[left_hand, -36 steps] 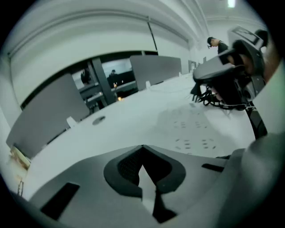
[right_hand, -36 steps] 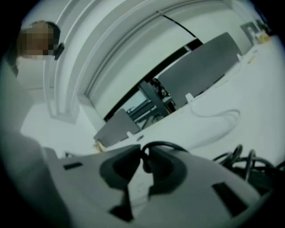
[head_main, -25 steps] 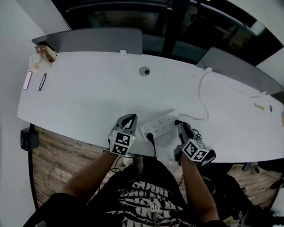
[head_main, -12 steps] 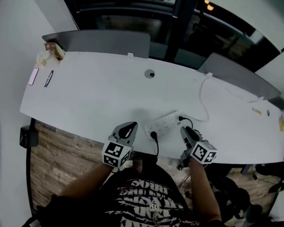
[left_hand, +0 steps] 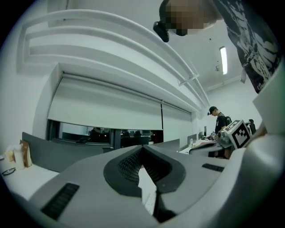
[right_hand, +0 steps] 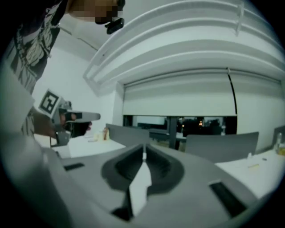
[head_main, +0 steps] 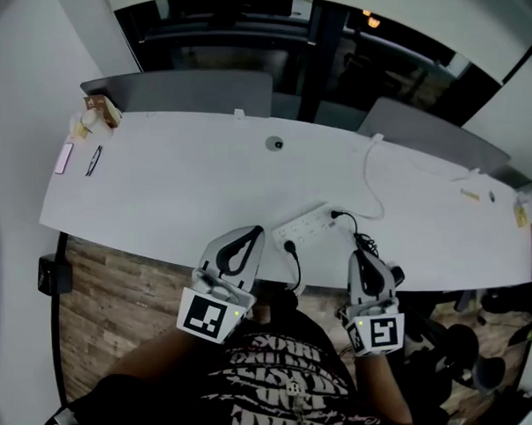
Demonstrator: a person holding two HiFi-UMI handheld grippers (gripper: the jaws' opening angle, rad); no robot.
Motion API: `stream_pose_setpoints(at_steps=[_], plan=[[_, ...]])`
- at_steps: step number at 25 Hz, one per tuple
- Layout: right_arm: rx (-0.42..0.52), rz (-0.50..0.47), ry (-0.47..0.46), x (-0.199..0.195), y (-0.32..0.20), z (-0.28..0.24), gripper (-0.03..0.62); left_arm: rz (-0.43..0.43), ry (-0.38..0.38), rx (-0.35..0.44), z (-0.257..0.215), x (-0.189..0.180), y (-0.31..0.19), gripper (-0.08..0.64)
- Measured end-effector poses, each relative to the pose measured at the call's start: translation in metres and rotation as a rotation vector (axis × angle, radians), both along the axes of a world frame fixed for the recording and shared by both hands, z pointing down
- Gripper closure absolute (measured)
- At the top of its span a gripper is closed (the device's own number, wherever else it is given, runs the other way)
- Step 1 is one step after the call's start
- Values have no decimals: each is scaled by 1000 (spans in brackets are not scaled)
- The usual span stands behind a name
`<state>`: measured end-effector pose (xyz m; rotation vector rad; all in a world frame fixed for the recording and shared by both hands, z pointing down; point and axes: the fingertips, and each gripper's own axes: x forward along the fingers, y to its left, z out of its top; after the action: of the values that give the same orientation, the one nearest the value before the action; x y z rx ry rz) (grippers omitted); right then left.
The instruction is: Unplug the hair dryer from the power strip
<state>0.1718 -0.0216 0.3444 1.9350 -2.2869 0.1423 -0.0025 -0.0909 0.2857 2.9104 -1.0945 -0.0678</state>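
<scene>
A white power strip (head_main: pixel 305 226) lies near the front edge of the white table (head_main: pixel 159 185). A black plug (head_main: pixel 289 247) sits in its near end, and its cord drops over the table edge. A second black plug (head_main: pixel 335 216) sits at the far right end, and its cord curls toward my right gripper. No hair dryer shows in any view. My left gripper (head_main: pixel 251 236) hangs raised left of the strip, shut and empty (left_hand: pixel 142 149). Right of the strip my right gripper (head_main: pixel 357 258) is raised too; its jaws have just been closing and stand shut on nothing (right_hand: pixel 143 153).
Glasses (head_main: pixel 92 159), a pink phone (head_main: pixel 64 158) and a paper bag (head_main: pixel 95 112) lie at the far left end. Grey partitions (head_main: pixel 181 89) line the back edge. A round cable port (head_main: pixel 274 143) sits mid-table. Another person (left_hand: pixel 219 119) stands far off.
Both grippers have lifted from the table's front edge toward the head camera and look larger. The right gripper has rolled, its marker cube now facing up. Both plugs stay in the strip.
</scene>
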Motion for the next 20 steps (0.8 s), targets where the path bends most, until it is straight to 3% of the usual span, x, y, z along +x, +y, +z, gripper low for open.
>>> stream_pose_setpoints(at_steps=[9, 20], plan=[[82, 33, 66, -17, 28, -35, 557, 47, 12, -37, 10, -2, 37, 532], [71, -90, 57, -3, 53, -36, 558, -79, 16, -27, -1, 19, 67, 532]])
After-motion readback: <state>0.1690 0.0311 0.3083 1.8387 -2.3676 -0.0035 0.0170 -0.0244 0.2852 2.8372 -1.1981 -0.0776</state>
